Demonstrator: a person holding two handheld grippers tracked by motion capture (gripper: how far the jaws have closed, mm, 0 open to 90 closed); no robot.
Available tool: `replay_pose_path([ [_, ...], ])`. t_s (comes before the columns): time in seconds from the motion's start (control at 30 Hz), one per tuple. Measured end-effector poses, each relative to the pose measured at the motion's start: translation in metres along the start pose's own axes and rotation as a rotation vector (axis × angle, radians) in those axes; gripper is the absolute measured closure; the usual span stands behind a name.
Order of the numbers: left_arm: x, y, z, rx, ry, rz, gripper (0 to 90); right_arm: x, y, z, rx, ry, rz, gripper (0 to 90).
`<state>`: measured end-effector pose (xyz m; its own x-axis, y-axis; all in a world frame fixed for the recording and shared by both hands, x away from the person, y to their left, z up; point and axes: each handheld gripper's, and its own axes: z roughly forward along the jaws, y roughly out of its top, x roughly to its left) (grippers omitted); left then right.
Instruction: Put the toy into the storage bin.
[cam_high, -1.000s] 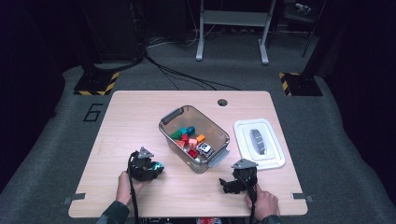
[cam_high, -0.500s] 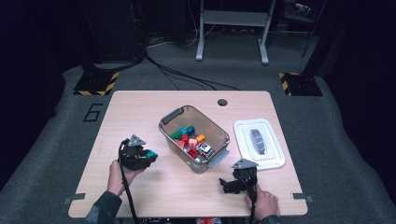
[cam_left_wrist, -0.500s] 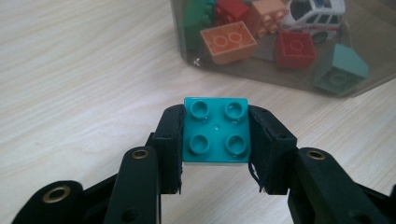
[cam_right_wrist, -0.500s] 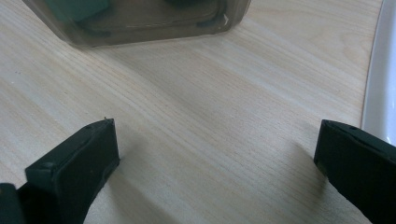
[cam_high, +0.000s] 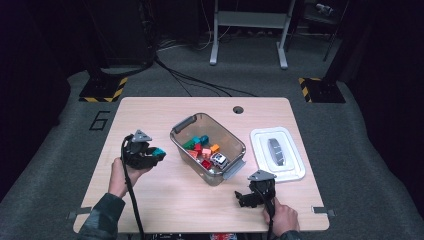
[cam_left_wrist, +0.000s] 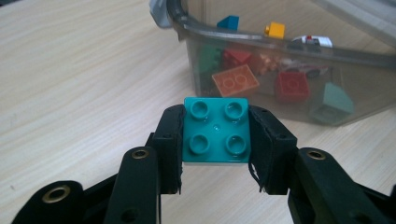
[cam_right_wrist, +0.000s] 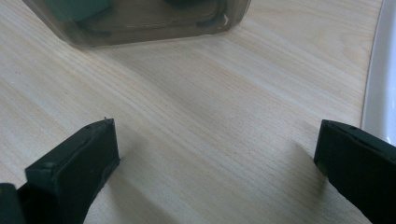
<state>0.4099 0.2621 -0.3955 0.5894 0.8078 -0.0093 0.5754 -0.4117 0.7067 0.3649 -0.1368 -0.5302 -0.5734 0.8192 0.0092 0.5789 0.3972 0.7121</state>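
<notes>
My left gripper (cam_left_wrist: 215, 140) is shut on a teal four-stud brick (cam_left_wrist: 216, 131), studs facing up, held above the wood table to the left of the bin. In the high view the left gripper (cam_high: 150, 154) and its teal brick (cam_high: 158, 151) hang left of the clear plastic bin (cam_high: 231, 170). The bin (cam_left_wrist: 261, 32) holds several coloured bricks and a small white toy car (cam_high: 218, 159). My right gripper (cam_high: 245, 198) rests near the table's front edge, below the bin's near corner. Its jaws stand wide open in the right gripper view (cam_right_wrist: 217, 154), with bare table between them.
The bin's white lid (cam_high: 277, 152) lies flat to the right of the bin; its edge (cam_right_wrist: 380, 79) runs beside my right gripper. A round cable hole (cam_high: 238, 109) sits at the table's far edge. Dark floor, cables and stands surround the table (cam_high: 150, 112).
My left gripper has risen and drifted left and away from the front edge, carrying the teal brick. The right gripper has stayed where it was.
</notes>
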Motion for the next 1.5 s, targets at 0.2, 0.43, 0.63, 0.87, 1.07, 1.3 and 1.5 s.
replay_pose_path([
  [0.2, 0.001, 0.018, -0.009, -0.015, 0.013, 0.025, 58.8, 0.0, 0.0, 0.0, 0.0, 0.0, 0.0, 0.0],
  [0.43, -0.001, 0.041, -0.012, -0.033, 0.015, 0.051, 58.7, 0.0, 0.0, 0.0, 0.0, 0.0, 0.0, 0.0],
  [0.63, -0.009, 0.061, -0.004, -0.042, 0.003, 0.064, 58.7, 0.0, 0.0, 0.0, 0.0, 0.0, 0.0, 0.0],
  [0.87, -0.023, 0.074, 0.013, -0.031, -0.028, 0.084, 58.7, 0.0, 0.0, 0.0, 0.0, 0.0, -0.001, 0.0],
  [1.07, -0.033, 0.079, 0.028, -0.012, -0.055, 0.095, 58.6, 0.0, 0.0, 0.0, 0.0, 0.0, 0.0, 0.0],
  [1.3, -0.041, 0.079, 0.045, 0.033, -0.082, 0.099, 58.5, 0.0, 0.0, 0.0, 0.0, 0.001, -0.001, 0.0],
  [1.5, -0.051, 0.073, 0.061, 0.083, -0.104, 0.109, 58.4, 0.0, 0.0, 0.0, 0.0, 0.0, -0.001, 0.0],
])
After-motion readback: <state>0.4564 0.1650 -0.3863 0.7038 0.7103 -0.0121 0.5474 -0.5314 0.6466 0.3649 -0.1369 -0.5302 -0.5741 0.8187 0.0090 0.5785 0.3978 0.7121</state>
